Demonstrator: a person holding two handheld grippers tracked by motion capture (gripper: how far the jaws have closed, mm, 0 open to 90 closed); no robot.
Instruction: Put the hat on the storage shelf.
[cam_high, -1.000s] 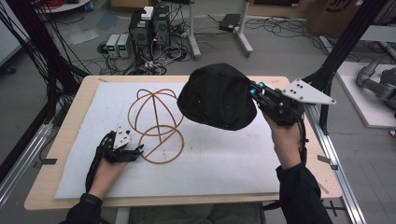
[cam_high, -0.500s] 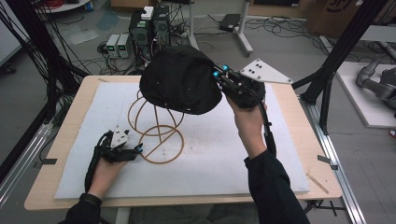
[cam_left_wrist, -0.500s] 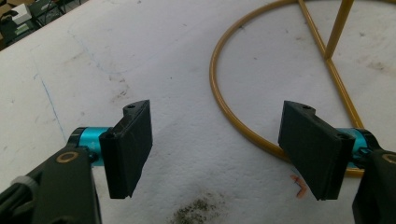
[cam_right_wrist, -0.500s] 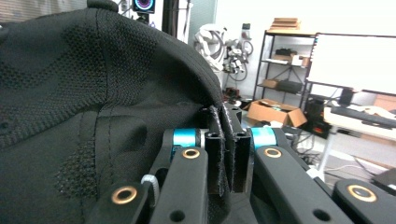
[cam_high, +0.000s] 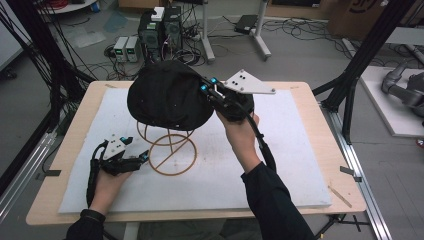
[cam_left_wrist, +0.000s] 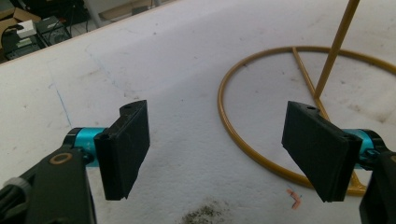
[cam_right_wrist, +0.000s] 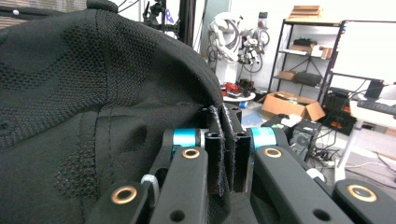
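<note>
A black mesh cap (cam_high: 167, 95) hangs over the top of a gold wire stand (cam_high: 170, 150) on the white mat. My right gripper (cam_high: 210, 91) is shut on the cap's edge; in the right gripper view the jaws pinch a fold of black fabric (cam_right_wrist: 225, 144) and the cap (cam_right_wrist: 84, 102) bulges to the left. My left gripper (cam_high: 137, 159) rests low on the mat, just left of the stand's base ring, open. In the left gripper view its pads (cam_left_wrist: 126, 144) stand wide apart with bare mat between them, the gold ring (cam_left_wrist: 261, 140) and upright rod ahead.
The white mat (cam_high: 300, 160) covers most of the wooden table (cam_high: 320, 120). Black frame poles stand at the table's left and right sides. Computers and cables lie on the floor beyond the far edge.
My right gripper has carried the cap leftward across the table, from right of the stand to over its top. The left gripper has stayed by the base ring.
</note>
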